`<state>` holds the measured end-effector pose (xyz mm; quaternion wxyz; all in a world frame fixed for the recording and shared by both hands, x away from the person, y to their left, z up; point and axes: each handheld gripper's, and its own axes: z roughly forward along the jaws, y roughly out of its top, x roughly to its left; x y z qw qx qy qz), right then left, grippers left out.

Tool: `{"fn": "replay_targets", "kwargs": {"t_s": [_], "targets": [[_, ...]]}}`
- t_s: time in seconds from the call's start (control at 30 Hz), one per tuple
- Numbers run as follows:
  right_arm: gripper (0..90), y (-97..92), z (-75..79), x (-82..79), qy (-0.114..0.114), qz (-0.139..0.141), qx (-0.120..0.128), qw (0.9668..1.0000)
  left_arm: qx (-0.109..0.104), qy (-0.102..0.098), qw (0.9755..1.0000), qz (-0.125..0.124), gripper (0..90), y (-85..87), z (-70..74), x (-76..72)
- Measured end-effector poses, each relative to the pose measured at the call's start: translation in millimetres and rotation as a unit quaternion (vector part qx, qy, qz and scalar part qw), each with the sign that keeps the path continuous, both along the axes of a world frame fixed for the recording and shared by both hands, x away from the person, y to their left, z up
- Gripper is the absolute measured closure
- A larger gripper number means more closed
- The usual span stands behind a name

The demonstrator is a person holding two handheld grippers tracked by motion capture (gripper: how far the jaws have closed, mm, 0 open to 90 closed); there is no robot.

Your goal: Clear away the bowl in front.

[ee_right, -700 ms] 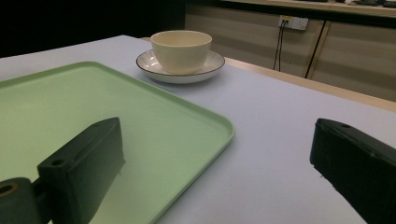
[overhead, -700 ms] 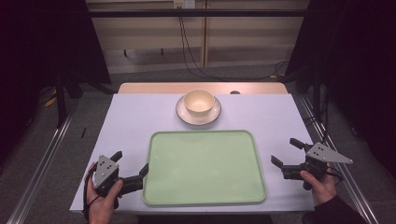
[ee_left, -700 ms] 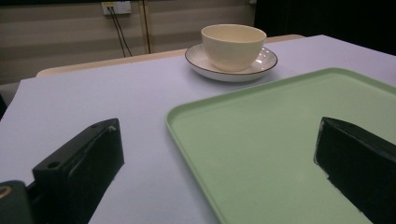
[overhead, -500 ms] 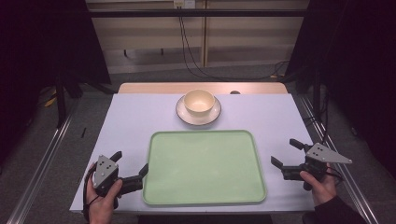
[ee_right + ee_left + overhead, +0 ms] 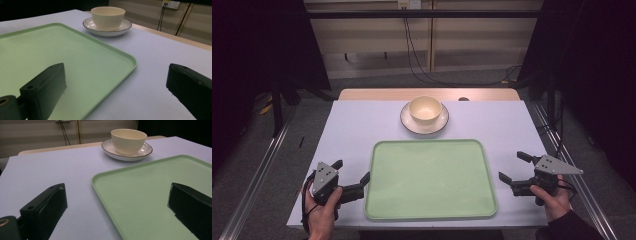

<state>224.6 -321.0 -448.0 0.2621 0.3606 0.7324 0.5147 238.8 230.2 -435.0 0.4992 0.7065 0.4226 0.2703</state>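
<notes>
Left hand-held gripper (image 5: 352, 176): jaws apart, unmoved at the tray's (image 5: 430, 212) left edge.
Right hand-held gripper (image 5: 513, 167): jaws apart, unmoved right of the tray.

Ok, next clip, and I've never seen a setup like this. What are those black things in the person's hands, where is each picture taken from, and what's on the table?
There is no robot here: a person holds a hand-operated two-jaw gripper in each hand. In the high view, taken from above the person's side, the left gripper sits at the tray's left edge and the right gripper off its right side. Both are open and hold nothing. The other two pictures come from cameras riding on each gripper; the black blocks at the bottom are its own jaws. On the white table lies an empty green tray. Behind it a cream bowl stands on a saucer with a dark rim.
</notes>
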Motion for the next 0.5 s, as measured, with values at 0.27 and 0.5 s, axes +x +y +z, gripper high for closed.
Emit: {"fn": "replay_targets", "kwargs": {"t_s": [0.27, 0.5], "targets": [[2.5, 1.5, -1.0, 0.9, -0.004, 0.002, 0.0, 1.0, -0.007, -0.003, 1.0, 0.0, 2.3, -11.7, 2.4, 9.8], [2.6, 2.3, -1.2, 0.7, 0.0, 0.004, 0.001, 1.0, -0.008, -0.004, 0.9999, -0.014, 2.4, -22.4, 4.7, 20.9]]}}
